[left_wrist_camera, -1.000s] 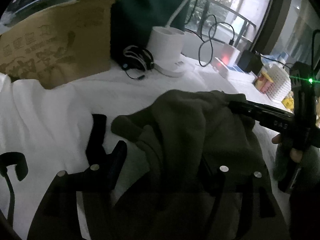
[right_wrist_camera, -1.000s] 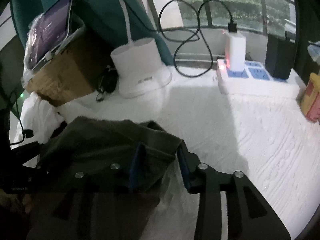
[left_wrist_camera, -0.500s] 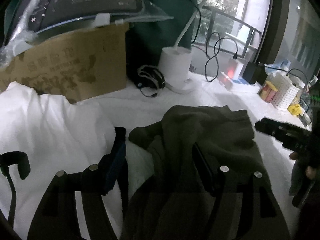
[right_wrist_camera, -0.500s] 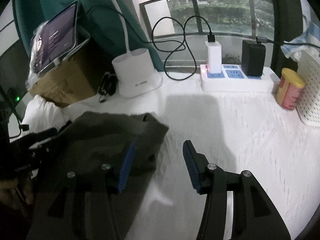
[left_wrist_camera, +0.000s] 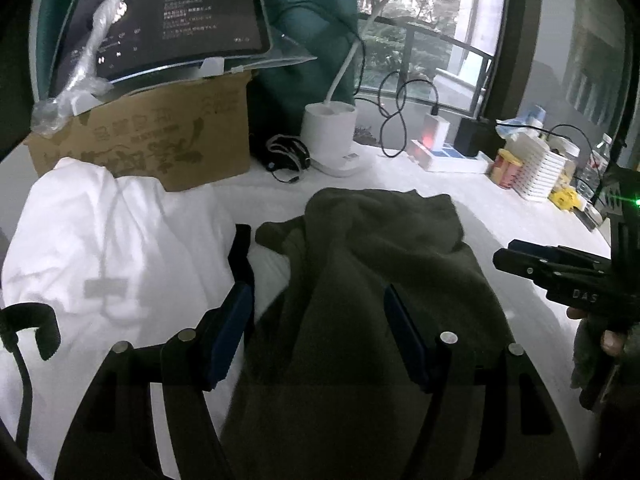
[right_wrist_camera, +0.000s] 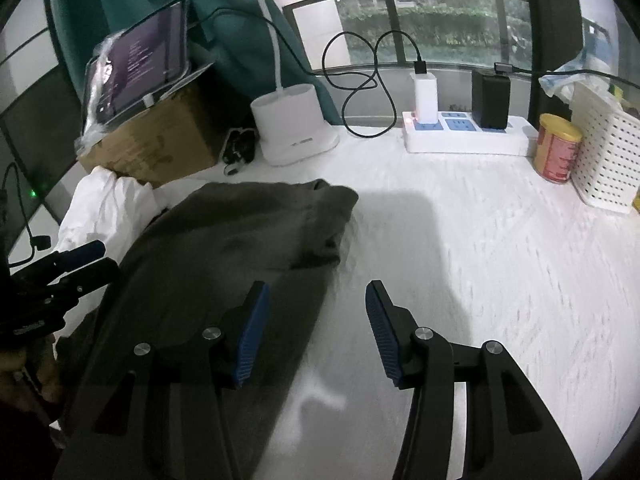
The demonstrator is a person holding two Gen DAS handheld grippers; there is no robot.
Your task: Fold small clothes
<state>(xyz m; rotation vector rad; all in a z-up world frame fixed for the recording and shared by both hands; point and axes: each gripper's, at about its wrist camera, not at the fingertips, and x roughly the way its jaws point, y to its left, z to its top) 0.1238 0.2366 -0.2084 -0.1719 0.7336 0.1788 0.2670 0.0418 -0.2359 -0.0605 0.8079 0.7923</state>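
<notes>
A dark olive garment point(left_wrist_camera: 372, 264) lies loosely folded on the white table, its far edge doubled over; it also shows in the right wrist view point(right_wrist_camera: 240, 232). My left gripper point(left_wrist_camera: 318, 312) is open and hangs above the garment's near part, holding nothing. My right gripper point(right_wrist_camera: 316, 312) is open and empty, just right of the garment's edge above bare table. In the left wrist view the right gripper point(left_wrist_camera: 560, 268) shows at the right. In the right wrist view the left gripper point(right_wrist_camera: 64, 268) shows at the left.
A white garment point(left_wrist_camera: 100, 232) lies left of the olive one. Behind stand a cardboard box point(left_wrist_camera: 152, 140) with a tablet point(left_wrist_camera: 168, 20), a white lamp base point(left_wrist_camera: 328, 136), a power strip point(right_wrist_camera: 468, 136), a can point(right_wrist_camera: 556, 148) and a white basket point(right_wrist_camera: 604, 152).
Both grippers let go of the olive garment, opened and pulled back and up. The garment now rests on the table with its far edge folded over.
</notes>
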